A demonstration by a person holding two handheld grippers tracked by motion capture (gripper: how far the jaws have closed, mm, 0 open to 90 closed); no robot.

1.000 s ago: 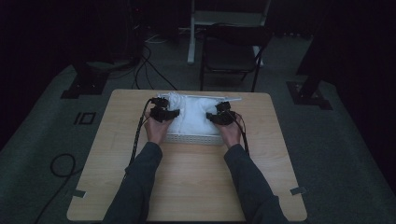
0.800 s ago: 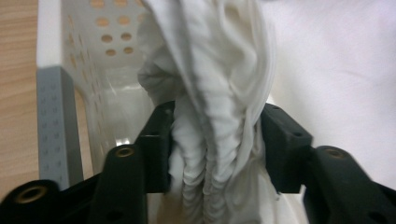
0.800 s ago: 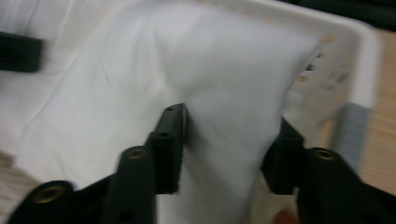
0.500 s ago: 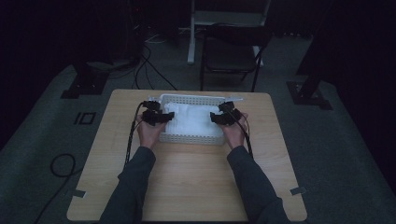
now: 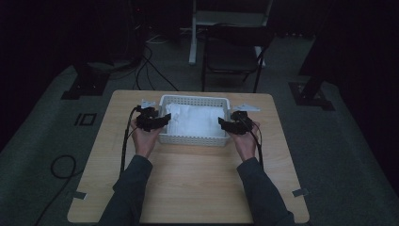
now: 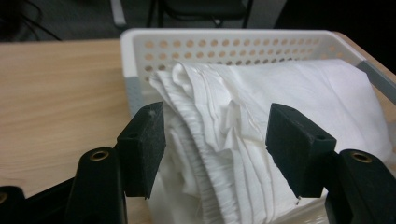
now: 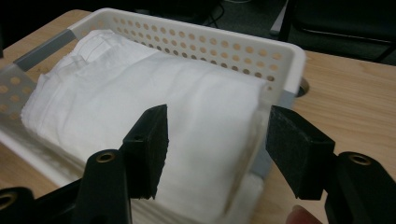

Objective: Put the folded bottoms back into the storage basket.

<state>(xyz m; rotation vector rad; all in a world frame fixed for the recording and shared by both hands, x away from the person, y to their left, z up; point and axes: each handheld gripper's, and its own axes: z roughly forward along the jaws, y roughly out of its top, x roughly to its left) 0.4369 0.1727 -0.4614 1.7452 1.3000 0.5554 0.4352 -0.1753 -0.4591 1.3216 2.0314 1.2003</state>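
A white perforated basket [image 5: 193, 98] stands at the back middle of the wooden table [image 5: 188, 174], holding a folded white cloth [image 5: 195, 120]. My left gripper [image 5: 154, 119] is at the basket's left end, open. In the left gripper view its jaws straddle the cloth's [image 6: 219, 116] pleated edge, one jaw outside the basket's corner [image 6: 134, 88]; my left gripper [image 6: 217, 149] holds nothing. My right gripper [image 5: 232, 124] is open at the right end. There, the basket's end wall [image 7: 289, 60] and the cloth [image 7: 140, 88] lie between the jaws of my right gripper [image 7: 215, 149].
A dark chair [image 5: 233, 52] and a white stand [image 5: 194, 33] are behind the table. Cables [image 5: 61, 165] lie on the floor at the left. Bare tabletop stretches between the basket and the person's forearms.
Both grippers have moved apart, from over the cloth out to the basket's two ends and slightly toward the person. The cloth now lies flatter in the basket.
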